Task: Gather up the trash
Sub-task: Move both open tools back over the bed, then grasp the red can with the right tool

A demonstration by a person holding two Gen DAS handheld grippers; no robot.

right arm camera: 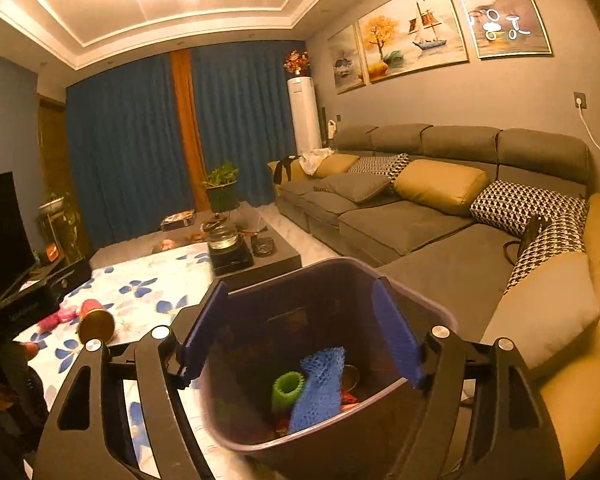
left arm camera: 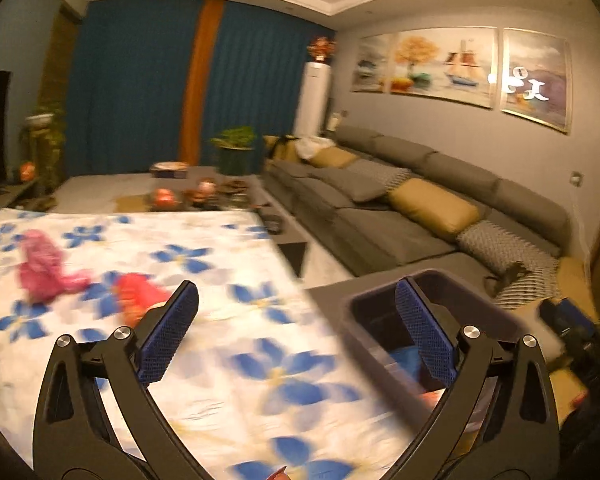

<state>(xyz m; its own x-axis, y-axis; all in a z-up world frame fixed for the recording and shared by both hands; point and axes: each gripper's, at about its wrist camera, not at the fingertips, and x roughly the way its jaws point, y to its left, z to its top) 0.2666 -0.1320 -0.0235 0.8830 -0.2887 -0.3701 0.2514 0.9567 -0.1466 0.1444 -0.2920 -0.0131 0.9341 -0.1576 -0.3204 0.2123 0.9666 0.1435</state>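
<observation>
A dark purple trash bin (right arm camera: 420,296) stands beside the table with the flowered cloth (left arm camera: 220,264); it also shows in the left wrist view (left arm camera: 380,308). Inside lie a blue net piece (right arm camera: 320,388), a green foam tube (right arm camera: 287,390) and other scraps. My right gripper (right arm camera: 300,328) is open and empty right above the bin's mouth. My left gripper (left arm camera: 296,336) is open and empty above the cloth's right edge. On the cloth lie a red can (left arm camera: 134,296), seen too in the right wrist view (right arm camera: 96,320), and a pink crumpled wrapper (left arm camera: 40,268).
A grey corner sofa (right arm camera: 440,224) with yellow and patterned cushions runs along the right. A dark coffee table (right arm camera: 268,260) behind the cloth holds a glass kettle (right arm camera: 222,236) on a base, a plant (right arm camera: 220,188) and small items. A television (right arm camera: 0,232) stands left.
</observation>
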